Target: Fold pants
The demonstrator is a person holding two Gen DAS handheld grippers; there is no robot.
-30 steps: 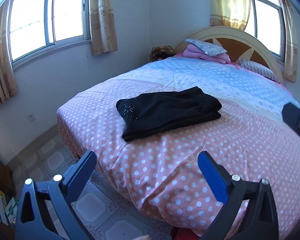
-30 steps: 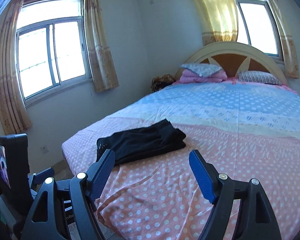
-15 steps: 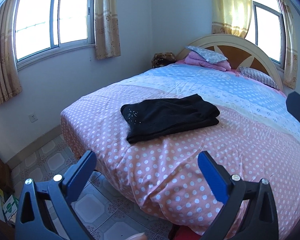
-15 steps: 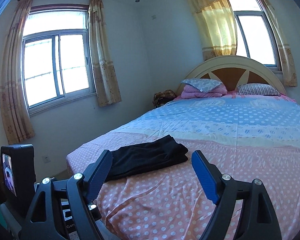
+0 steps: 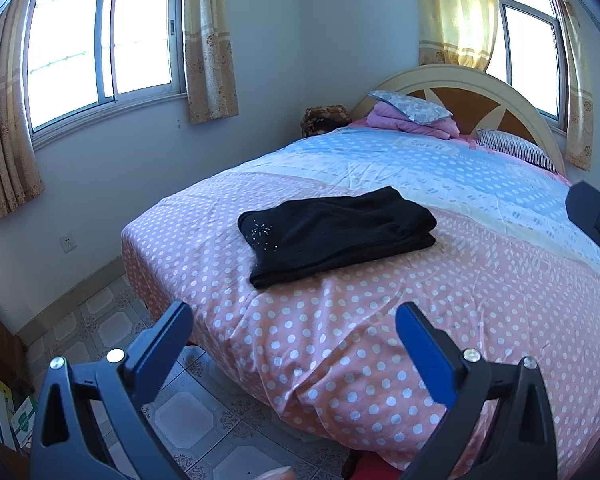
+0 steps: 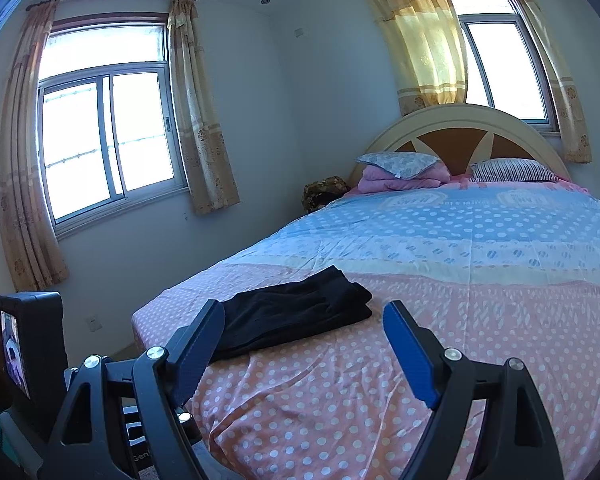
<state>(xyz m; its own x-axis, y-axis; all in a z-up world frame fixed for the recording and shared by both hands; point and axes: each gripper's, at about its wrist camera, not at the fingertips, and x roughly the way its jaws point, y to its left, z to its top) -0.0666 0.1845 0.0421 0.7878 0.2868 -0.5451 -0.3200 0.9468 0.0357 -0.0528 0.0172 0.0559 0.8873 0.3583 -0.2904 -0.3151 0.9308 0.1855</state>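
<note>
The black pants [image 5: 336, 232] lie folded into a flat rectangle on the pink polka-dot bedspread [image 5: 340, 340], near the bed's foot. They also show in the right wrist view [image 6: 296, 320]. My left gripper [image 5: 294, 340] is open and empty, held back from the bed's foot, well short of the pants. My right gripper [image 6: 304, 340] is open and empty, also held back from the pants. The right gripper's body shows at the right edge of the left wrist view [image 5: 596, 216].
The bed's headboard [image 6: 460, 128] and pillows [image 6: 396, 164] are at the far end. Tiled floor [image 5: 112, 320] lies left of the bed. Windows with curtains [image 5: 208, 40] line both walls. The left gripper's camera unit [image 6: 28, 348] shows at the left of the right wrist view.
Both grippers have drawn back and tilted up from the bed. The pants look farther away and more of the room and ceiling shows. The pants have not moved.
</note>
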